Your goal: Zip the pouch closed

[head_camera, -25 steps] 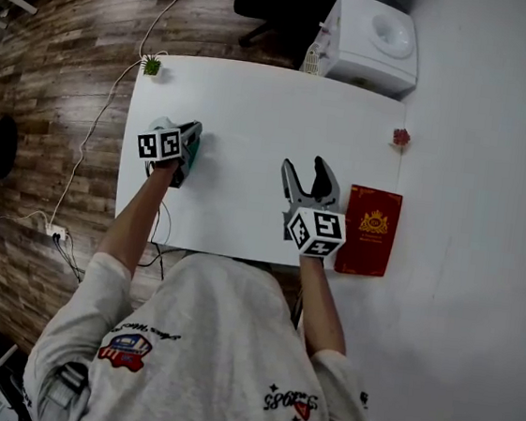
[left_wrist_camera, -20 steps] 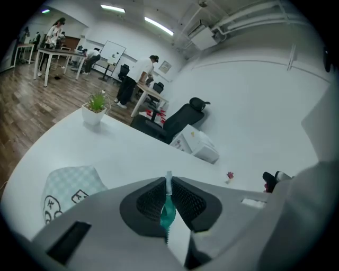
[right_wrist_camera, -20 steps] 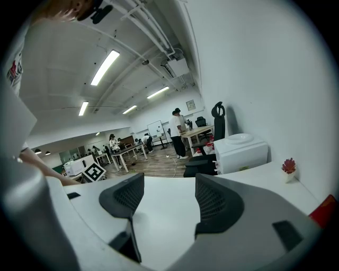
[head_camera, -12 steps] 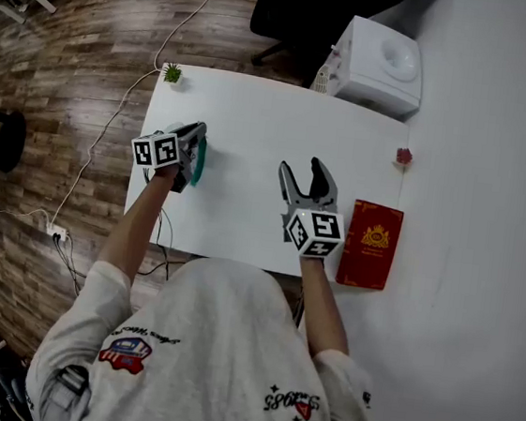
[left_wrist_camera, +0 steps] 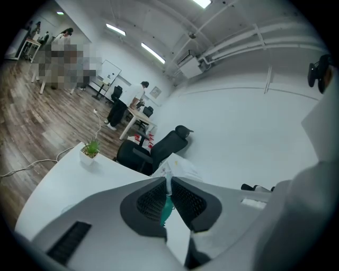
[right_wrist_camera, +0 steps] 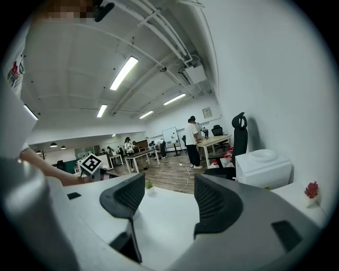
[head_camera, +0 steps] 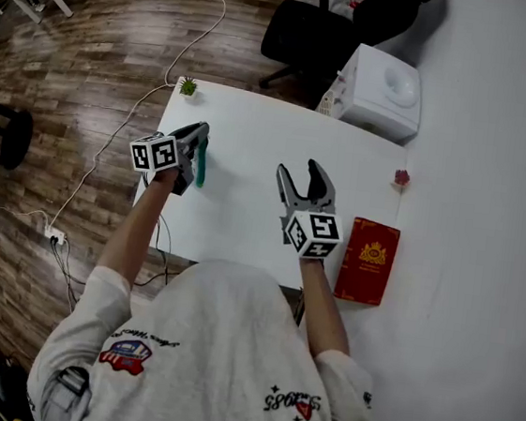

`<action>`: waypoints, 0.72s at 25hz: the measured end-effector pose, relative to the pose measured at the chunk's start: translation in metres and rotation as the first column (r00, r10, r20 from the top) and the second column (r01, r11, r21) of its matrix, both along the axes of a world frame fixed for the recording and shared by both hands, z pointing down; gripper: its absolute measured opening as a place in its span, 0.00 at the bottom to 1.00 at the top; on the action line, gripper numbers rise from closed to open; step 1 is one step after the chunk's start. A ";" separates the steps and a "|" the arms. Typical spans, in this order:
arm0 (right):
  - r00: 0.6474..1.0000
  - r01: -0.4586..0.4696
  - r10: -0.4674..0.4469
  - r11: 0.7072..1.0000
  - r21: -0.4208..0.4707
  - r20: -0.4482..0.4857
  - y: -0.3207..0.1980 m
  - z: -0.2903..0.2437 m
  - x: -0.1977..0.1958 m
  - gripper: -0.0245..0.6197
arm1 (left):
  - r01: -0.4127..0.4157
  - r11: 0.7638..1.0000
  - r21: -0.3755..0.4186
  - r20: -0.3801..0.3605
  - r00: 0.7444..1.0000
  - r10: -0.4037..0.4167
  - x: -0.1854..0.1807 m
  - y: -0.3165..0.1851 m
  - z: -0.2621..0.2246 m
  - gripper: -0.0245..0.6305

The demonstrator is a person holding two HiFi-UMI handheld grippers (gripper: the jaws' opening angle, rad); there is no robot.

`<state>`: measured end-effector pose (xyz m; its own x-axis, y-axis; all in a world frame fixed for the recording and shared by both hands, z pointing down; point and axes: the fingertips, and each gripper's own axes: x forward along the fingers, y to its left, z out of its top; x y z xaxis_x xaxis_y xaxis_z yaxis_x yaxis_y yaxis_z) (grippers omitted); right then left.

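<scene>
Booklet: dark red booklet (head_camera: 368, 261) with a gold emblem, flat at the white table's (head_camera: 253, 128) near right corner.
Right gripper (head_camera: 300, 171): over the table's near middle, jaws wide apart, nothing between them.
Left gripper (head_camera: 201, 134): over the table's left side, jaws clamped on the pouch.
Pouch: teal fabric pouch (head_camera: 200, 165), pinched edge-on, hanging from the left jaws.
Plant: small green potted plant (head_camera: 188, 86) on the table's far left corner.

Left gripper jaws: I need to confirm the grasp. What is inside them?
The left gripper is shut on a thin teal pouch, its edge pinched between the pads. The pads cover the rest, and no zipper shows.
</scene>
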<state>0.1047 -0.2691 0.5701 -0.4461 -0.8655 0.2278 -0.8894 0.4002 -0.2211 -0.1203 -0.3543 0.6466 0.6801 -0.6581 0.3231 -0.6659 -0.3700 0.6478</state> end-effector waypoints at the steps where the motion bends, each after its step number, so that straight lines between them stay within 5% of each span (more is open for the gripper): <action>1: 1.000 0.007 -0.007 1.000 0.008 -0.001 -0.001 -0.004 -0.002 0.47 | 0.005 1.000 0.009 -0.010 1.000 -0.005 -0.002 0.000 -0.006 0.08; 10: 0.999 0.047 -0.046 0.995 0.083 -0.011 -0.012 -0.038 -0.018 0.47 | 0.053 0.993 0.102 -0.135 0.990 -0.039 -0.020 -0.003 -0.066 0.08; 18: 0.999 0.041 -0.039 0.989 0.142 -0.012 -0.020 -0.069 -0.015 0.47 | -0.017 0.972 0.234 -0.215 0.974 0.069 0.008 -0.001 -0.145 0.08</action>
<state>0.0902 -0.2887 0.5014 -0.4795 -0.8709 0.1075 -0.8737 0.4624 -0.1511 -0.1124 -0.3554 0.5015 0.7465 -0.6654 0.0061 -0.4967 -0.5510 0.6706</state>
